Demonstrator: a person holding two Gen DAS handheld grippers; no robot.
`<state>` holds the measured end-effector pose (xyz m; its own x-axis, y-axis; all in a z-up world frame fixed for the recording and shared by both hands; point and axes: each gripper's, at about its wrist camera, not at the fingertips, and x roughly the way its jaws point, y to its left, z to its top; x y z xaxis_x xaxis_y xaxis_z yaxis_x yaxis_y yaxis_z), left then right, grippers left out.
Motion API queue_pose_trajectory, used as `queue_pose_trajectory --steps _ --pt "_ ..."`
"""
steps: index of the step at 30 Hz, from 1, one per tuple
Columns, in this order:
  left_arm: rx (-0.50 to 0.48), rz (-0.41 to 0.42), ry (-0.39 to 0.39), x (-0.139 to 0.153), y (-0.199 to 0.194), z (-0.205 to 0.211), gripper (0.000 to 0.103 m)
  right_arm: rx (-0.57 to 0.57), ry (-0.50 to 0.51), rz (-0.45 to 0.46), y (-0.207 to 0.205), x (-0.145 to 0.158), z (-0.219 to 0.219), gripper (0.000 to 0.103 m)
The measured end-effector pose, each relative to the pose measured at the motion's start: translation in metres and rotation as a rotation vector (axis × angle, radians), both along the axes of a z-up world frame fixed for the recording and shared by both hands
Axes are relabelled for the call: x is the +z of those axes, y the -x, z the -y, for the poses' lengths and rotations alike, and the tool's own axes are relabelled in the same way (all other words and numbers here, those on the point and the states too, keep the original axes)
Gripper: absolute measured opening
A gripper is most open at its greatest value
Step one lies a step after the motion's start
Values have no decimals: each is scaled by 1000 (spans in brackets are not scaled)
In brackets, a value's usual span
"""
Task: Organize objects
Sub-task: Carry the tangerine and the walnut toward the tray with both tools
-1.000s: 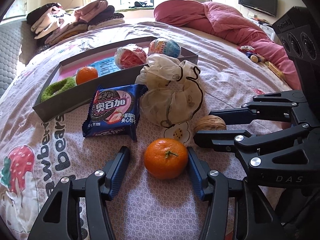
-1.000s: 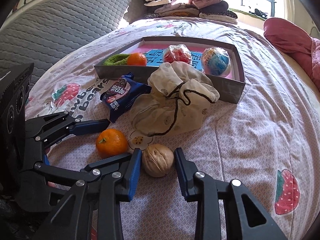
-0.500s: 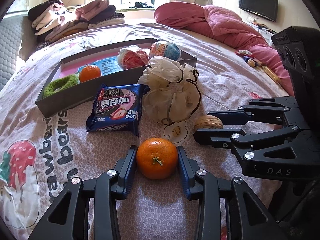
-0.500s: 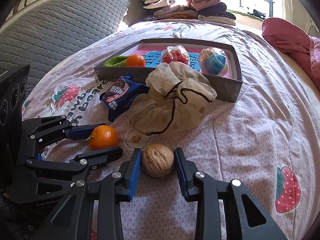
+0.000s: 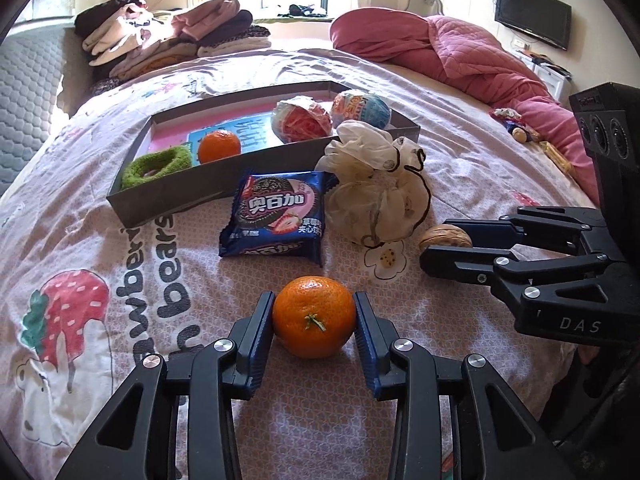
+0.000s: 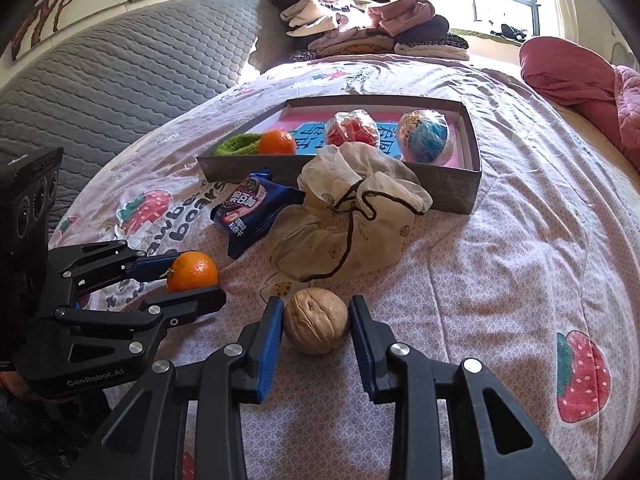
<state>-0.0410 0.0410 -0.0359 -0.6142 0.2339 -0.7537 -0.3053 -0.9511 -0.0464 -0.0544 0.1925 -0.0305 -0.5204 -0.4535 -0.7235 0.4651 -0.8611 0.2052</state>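
Note:
My left gripper (image 5: pixel 313 298) is shut on a mandarin orange (image 5: pixel 313 322), both blue pads pressed to its sides, low over the bedspread. In the right wrist view the same orange (image 6: pixel 194 270) sits between the left fingers at the left. My right gripper (image 6: pixel 316 302) is shut on a walnut (image 6: pixel 316 320) resting on the bed. The walnut (image 5: pixel 444 236) also peeks out between the right fingers in the left wrist view. Beyond lies a grey open box (image 5: pixel 168 196) holding a green scrunchie (image 5: pixel 156 166), a second orange (image 5: pixel 219 145) and two wrapped balls.
A blue cookie packet (image 5: pixel 278 216) and a cream drawstring bag (image 5: pixel 380 200) lie between the grippers and the box. Folded clothes (image 5: pixel 172 36) are stacked at the far side, with a pink quilt (image 5: pixel 440 48) at the right. A grey padded headboard (image 6: pixel 120 80) borders the bed.
The left jaws have closed onto the orange, which lay loose between them before. The left gripper has shifted a little with it. The right gripper has kept still on the walnut.

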Motion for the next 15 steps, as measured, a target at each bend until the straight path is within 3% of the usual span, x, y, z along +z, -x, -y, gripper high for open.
queue_pose_trajectory --steps 15 --pt "53 -48 -6 20 -5 18 39 10 0 -89 -19 24 17 34"
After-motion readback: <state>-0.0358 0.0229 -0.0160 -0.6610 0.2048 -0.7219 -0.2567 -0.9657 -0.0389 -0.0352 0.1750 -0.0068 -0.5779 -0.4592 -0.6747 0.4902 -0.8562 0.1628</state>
